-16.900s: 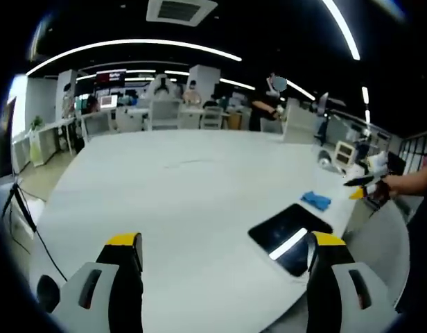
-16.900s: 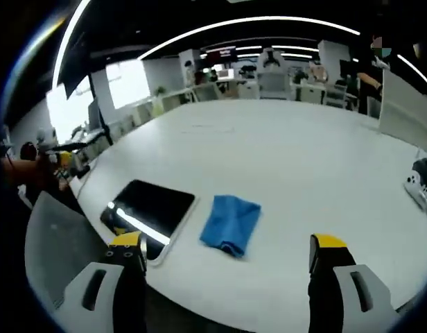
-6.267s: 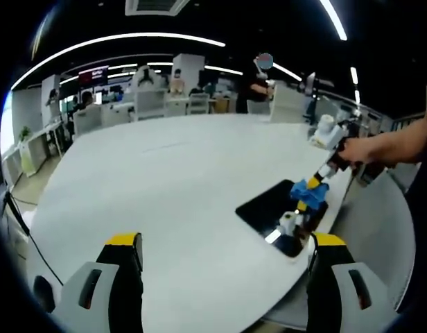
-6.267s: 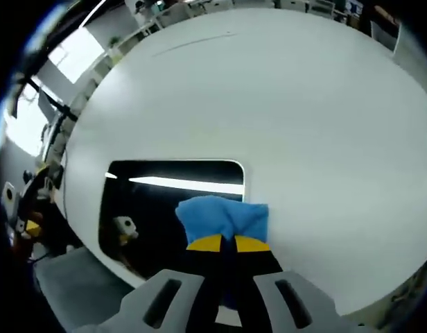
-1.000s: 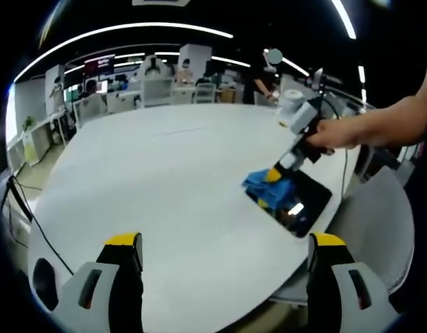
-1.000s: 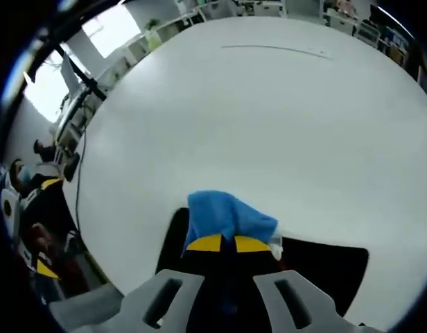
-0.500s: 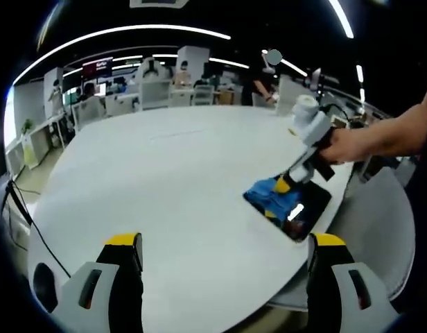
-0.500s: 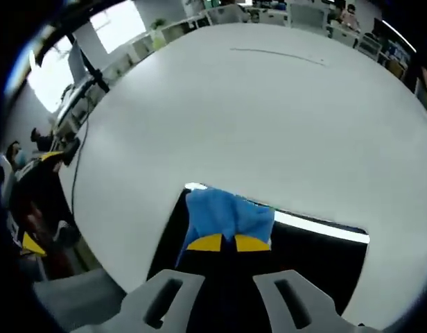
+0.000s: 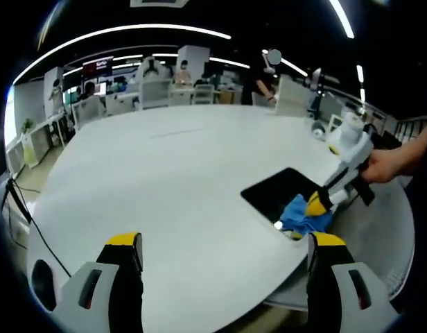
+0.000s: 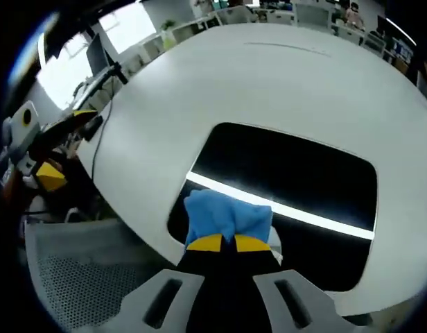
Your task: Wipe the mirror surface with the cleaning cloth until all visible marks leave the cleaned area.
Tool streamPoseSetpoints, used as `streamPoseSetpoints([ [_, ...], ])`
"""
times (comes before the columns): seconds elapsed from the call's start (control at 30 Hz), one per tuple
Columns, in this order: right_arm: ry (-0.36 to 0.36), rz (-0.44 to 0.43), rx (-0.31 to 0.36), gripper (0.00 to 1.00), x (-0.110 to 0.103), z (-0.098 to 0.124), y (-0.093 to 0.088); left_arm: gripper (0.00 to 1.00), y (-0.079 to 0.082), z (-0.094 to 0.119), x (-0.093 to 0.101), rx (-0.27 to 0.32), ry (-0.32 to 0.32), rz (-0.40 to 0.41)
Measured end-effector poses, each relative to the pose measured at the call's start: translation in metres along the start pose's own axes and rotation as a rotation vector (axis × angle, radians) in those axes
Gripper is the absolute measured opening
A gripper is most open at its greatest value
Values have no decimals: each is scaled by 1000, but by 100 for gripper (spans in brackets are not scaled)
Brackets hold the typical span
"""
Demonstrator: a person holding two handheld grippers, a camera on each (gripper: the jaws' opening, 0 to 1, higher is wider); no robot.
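Observation:
A dark rectangular mirror (image 9: 279, 192) (image 10: 297, 173) lies flat near the edge of the white round table (image 9: 165, 180). My right gripper (image 10: 222, 243) is shut on a blue cleaning cloth (image 10: 227, 214), pressing it on the mirror's near edge. In the left gripper view that right gripper (image 9: 319, 203) comes in from the right, held by a hand, with the cloth (image 9: 300, 214) at the mirror's near corner. My left gripper (image 9: 220, 246) is open above the table's near side, with nothing between its jaws.
A grey mesh chair (image 10: 82, 277) stands beside the table's edge under the right gripper. Desks, chairs and people (image 9: 165, 90) fill the room behind the table. A person's arm (image 9: 401, 159) reaches in from the right. A tripod and cables (image 10: 82, 90) stand off the far side.
My right gripper has dragged the cloth across the mirror, from its far left corner to its near edge by the table's rim. The left gripper has stayed put and open.

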State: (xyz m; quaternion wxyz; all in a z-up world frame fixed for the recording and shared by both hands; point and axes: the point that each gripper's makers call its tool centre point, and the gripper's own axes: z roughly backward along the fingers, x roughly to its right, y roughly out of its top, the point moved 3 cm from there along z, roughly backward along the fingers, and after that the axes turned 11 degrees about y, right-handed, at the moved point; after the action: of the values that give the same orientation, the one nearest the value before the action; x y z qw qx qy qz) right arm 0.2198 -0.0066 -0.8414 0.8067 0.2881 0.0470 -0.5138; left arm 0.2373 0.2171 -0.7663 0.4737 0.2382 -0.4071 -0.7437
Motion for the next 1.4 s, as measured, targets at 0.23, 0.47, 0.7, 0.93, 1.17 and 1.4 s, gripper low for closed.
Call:
streamPoseSetpoints([
  [0.23,36,25,-4,0,-6,2,-9,100,-1,2,4,-8,-17,-17],
  [0.47,49,11,92,0,-3,6,3,100,1,1,6,-2,-15,-17],
  [0.7,46,22,10,0,0,-1,-6,100,1,3,10,-2,-10,-16],
  [0.93,34,-19,31,0,24,14,-8,100,0,2,12,-5,-4,-11],
  [1.17,31,-64,52,0,44,27,-16,100,5,-3,16,1,-9,-15],
  [1.4,22,-42,37,0,40,24,-13,100,2,-2,15,2,-3,-1],
])
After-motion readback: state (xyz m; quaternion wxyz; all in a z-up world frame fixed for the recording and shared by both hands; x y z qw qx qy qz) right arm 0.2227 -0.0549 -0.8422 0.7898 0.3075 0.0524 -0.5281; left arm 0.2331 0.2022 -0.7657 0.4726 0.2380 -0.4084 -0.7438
